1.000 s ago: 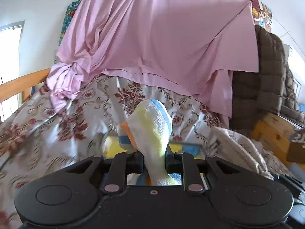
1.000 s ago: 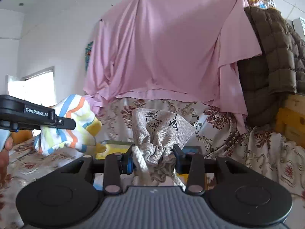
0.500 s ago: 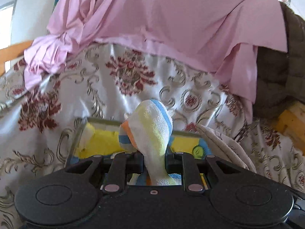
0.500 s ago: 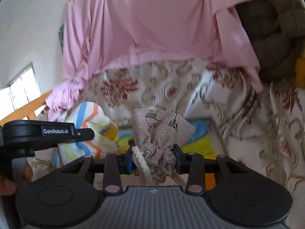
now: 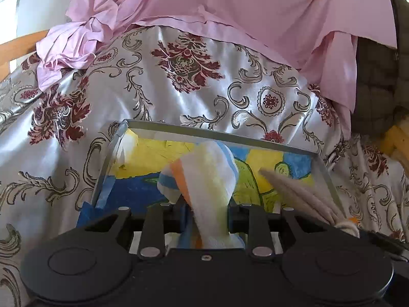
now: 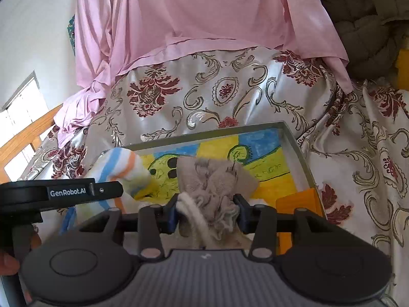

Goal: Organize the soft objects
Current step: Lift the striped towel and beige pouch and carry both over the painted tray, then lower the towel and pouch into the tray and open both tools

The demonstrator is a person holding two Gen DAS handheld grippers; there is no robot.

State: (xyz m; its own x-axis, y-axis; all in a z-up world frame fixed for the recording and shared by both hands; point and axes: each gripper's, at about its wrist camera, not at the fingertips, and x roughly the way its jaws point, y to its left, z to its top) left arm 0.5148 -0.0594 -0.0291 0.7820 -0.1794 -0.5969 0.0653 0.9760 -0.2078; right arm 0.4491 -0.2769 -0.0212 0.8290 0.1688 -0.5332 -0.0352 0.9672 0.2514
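A striped sock [image 5: 204,179] in white, yellow, orange and blue sags forward over the metal tray [image 5: 217,134]. It lies between the opening jaws of my left gripper [image 5: 205,209], with a small gap on its left side. A beige drawstring pouch [image 6: 212,179] droops forward from my right gripper [image 6: 207,209]. Those jaws are opening too, and both pads still touch the pouch. In the right wrist view the left gripper [image 6: 112,190] sits at the left with the sock [image 6: 120,163] over the tray's [image 6: 212,134] near left corner. The pouch [image 5: 301,194] shows at the right of the left wrist view.
The tray is lined with a yellow, blue and green drawing and rests on a floral satin bedspread [image 5: 179,89]. An orange sheet [image 6: 299,199] lies in its near right corner. Pink cloth [image 6: 204,12] hangs behind. A wooden rail [image 6: 28,135] runs at the left, a brown quilt [image 6: 365,20] at the right.
Both grippers came down over the tray, which now fills the lower middle of each view. Their jaws have widened. The sock and the pouch, upright before, now sag forward into the tray.
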